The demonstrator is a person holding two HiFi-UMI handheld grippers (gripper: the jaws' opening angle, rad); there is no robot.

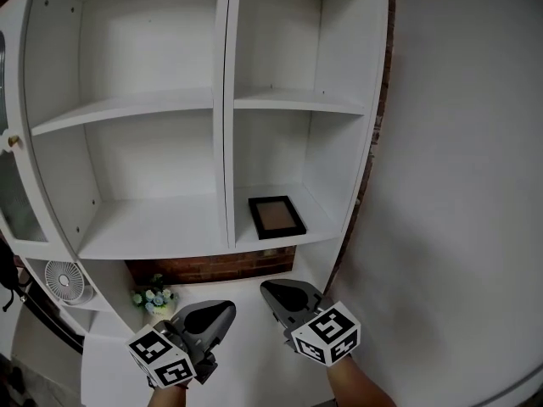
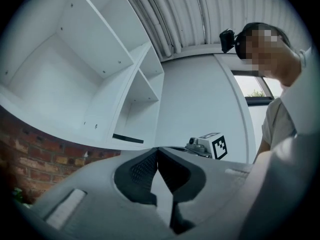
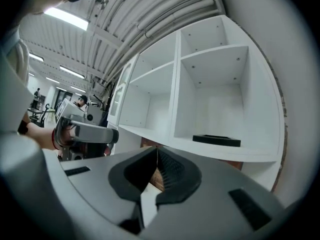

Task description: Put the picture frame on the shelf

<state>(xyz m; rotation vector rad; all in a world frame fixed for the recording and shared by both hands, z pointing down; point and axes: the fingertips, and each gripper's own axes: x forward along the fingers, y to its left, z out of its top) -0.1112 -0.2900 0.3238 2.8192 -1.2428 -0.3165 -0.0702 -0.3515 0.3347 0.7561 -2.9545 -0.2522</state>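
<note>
Head view: the black picture frame is lying flat in the lower right compartment of the white shelf, and the left gripper and right gripper are both down below it, not touching anything. Left gripper view shows its jaws pinched together on nothing, with the frame up on the shelf beyond. Right gripper view, same deal: jaws closed and empty, frame flat on the shelf board ahead.

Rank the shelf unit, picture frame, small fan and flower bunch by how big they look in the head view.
1. shelf unit, by far the largest.
2. picture frame.
3. fan, a little smaller than the frame.
4. flower bunch, close to the fan, so the last two places are unsure.
</note>
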